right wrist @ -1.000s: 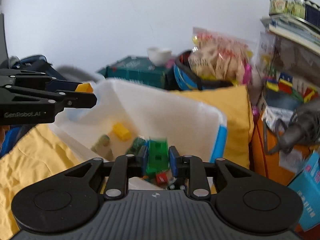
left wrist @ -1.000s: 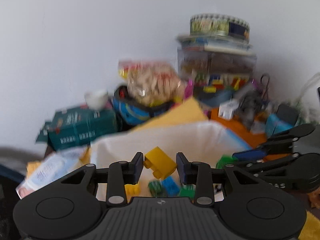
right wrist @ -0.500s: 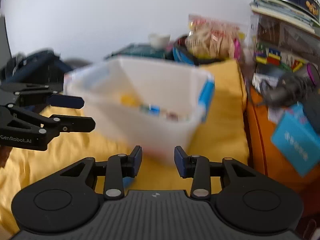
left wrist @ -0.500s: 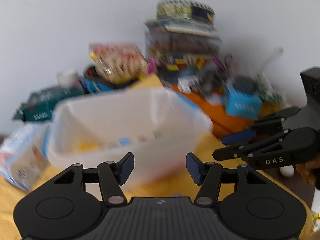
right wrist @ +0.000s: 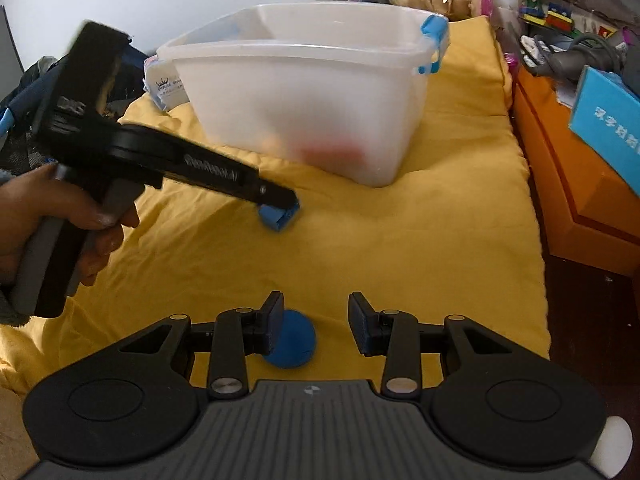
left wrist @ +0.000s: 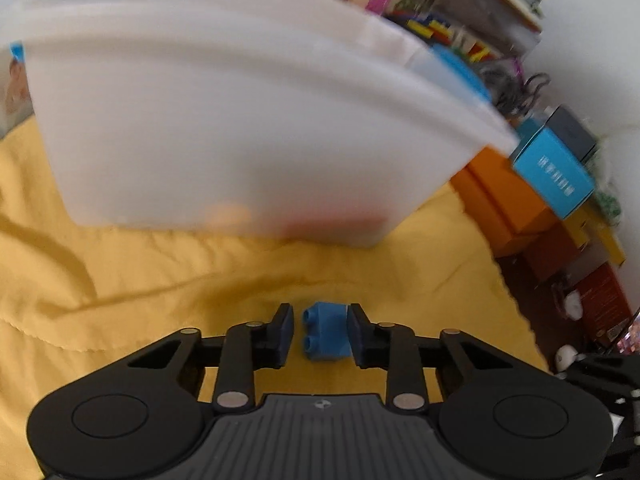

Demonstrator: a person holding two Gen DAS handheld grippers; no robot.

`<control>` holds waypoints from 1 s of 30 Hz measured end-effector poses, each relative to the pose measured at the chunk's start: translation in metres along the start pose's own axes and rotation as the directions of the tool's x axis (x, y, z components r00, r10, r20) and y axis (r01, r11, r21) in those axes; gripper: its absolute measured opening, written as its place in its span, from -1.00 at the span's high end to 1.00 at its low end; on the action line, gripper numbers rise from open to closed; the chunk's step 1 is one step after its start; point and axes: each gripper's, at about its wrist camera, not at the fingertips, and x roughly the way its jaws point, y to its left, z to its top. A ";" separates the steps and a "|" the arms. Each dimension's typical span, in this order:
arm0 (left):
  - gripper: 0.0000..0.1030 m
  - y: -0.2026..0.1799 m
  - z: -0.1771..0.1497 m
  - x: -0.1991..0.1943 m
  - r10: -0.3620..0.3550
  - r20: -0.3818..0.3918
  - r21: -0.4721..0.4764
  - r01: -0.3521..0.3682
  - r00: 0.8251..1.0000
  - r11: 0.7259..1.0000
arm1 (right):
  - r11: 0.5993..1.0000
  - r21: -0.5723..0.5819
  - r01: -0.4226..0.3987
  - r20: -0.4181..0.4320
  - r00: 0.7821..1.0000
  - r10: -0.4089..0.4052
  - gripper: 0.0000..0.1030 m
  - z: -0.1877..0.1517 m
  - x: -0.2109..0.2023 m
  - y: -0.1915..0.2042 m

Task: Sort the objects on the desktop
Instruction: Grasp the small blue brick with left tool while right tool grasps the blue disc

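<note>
A small blue brick (left wrist: 325, 336) lies on the yellow cloth (left wrist: 120, 280) in front of the white plastic bin (left wrist: 240, 120). My left gripper (left wrist: 320, 334) is down around it with the jaws closing. The right pad touches the brick and a thin gap shows at the left pad. In the right wrist view the left gripper (right wrist: 285, 205) slants down onto the same brick (right wrist: 276, 219), held by a person's hand (right wrist: 60, 220). My right gripper (right wrist: 316, 328) stands open low over the cloth. A round blue piece (right wrist: 294, 342) lies under it by the left finger.
The bin (right wrist: 300, 100) holds several coloured bricks, seen dimly through its wall. Orange boxes (right wrist: 580, 200) and a blue carton (right wrist: 608, 120) border the cloth on the right. Snack bags, a bowl and stacked containers crowd the back wall. Yellow cloth (right wrist: 420, 260) lies bare right of the grippers.
Both grippers held bricks over the bin, yellow left and green right, then let go and came down to the cloth. The left jaws opened wide, then narrowed around the blue brick.
</note>
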 end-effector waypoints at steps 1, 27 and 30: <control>0.37 -0.002 -0.003 0.001 -0.002 -0.001 0.001 0.002 1.000 1.000 | 1.000 0.003 0.002 0.001 1.000 -0.002 0.23 -0.002 -0.002 -0.001; 0.65 -0.013 -0.092 -0.084 0.160 0.027 0.181 -0.162 0.987 0.970 | 0.977 -0.211 -0.043 -0.080 0.996 0.027 -0.06 -0.021 0.025 0.033; 0.63 -0.012 -0.100 -0.077 0.162 0.018 0.195 -0.163 0.987 0.967 | 0.979 -0.201 -0.040 -0.072 0.997 0.026 -0.03 -0.023 0.024 0.032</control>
